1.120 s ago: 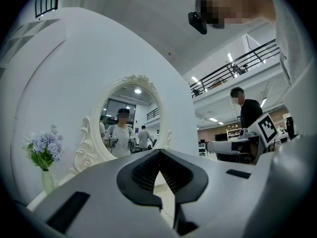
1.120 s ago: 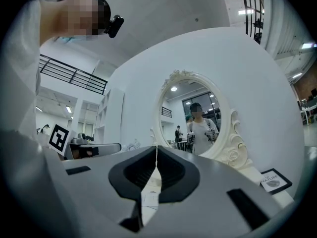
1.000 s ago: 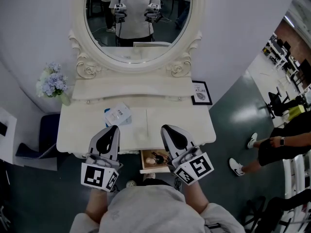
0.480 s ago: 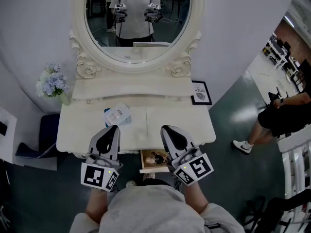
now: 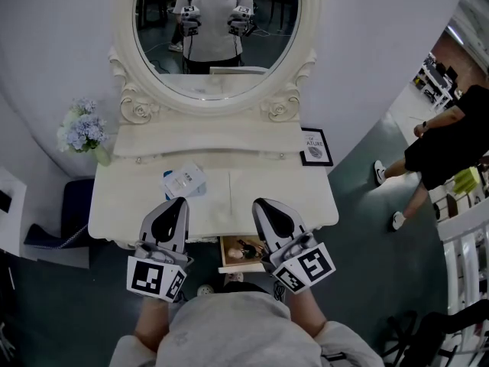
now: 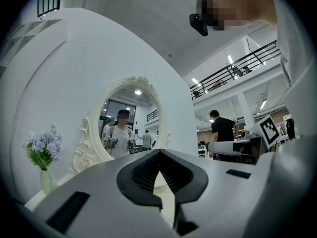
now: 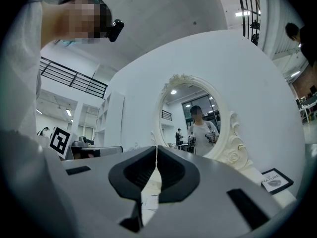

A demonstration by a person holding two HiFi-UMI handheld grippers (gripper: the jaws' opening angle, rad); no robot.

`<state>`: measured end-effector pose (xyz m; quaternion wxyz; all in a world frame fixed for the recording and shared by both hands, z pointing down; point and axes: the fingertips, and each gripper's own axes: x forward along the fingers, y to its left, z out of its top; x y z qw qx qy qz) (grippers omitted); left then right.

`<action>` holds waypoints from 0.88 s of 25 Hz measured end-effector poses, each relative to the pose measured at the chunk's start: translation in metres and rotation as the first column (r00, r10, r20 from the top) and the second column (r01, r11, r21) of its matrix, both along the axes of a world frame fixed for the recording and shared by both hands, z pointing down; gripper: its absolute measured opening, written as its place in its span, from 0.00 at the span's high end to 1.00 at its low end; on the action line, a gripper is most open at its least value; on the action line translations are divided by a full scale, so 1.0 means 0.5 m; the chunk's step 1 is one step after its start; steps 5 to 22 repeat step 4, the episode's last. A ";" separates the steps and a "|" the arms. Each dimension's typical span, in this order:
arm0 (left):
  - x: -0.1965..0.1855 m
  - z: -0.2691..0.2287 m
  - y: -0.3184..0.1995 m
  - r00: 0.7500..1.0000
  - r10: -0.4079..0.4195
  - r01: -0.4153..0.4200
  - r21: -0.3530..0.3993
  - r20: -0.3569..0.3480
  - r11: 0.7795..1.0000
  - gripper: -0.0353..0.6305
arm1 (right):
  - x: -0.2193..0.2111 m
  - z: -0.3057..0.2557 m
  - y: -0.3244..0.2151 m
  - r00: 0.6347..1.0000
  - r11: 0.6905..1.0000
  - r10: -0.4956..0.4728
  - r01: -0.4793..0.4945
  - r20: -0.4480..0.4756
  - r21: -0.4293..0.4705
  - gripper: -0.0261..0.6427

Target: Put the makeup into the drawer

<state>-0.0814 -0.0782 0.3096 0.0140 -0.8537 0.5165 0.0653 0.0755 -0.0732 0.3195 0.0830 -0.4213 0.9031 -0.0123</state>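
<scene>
A white dressing table [image 5: 298,197] with an oval mirror [image 5: 218,33] stands in front of me. Below its front edge a small drawer [image 5: 231,267] is pulled out, and small dark makeup items [image 5: 246,248] lie inside. A white and blue packet [image 5: 185,181] lies on the tabletop. My left gripper [image 5: 179,202] hovers just in front of the packet, shut and empty. My right gripper [image 5: 262,202] hovers over the tabletop above the drawer, also shut and empty. In the gripper views both the left gripper [image 6: 159,152] and the right gripper [image 7: 156,148] point at the mirror with jaws closed together.
A vase of pale blue flowers [image 5: 80,132] stands at the table's left end. A small framed picture [image 5: 315,145] leans at the back right. A raised shelf [image 5: 206,140] runs under the mirror. A person [image 5: 443,140] walks on the floor to the right. A dark stool [image 5: 72,205] stands to the left.
Both grippers have stayed where they were. The person at the right has walked from the lower right toward the upper right of the head view.
</scene>
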 end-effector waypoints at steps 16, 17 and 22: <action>0.003 -0.001 0.001 1.000 -0.002 0.002 0.000 -0.003 1.000 0.93 | 0.002 -0.001 0.002 1.000 1.000 -0.005 0.005 0.001 0.003 0.93; 0.003 -0.001 0.001 1.000 -0.002 0.002 0.000 -0.003 1.000 0.93 | 0.002 -0.001 0.002 1.000 1.000 -0.005 0.005 0.001 0.003 0.93; 0.003 -0.001 0.001 1.000 -0.002 0.002 0.000 -0.003 1.000 0.93 | 0.002 -0.001 0.002 1.000 1.000 -0.005 0.005 0.001 0.003 0.93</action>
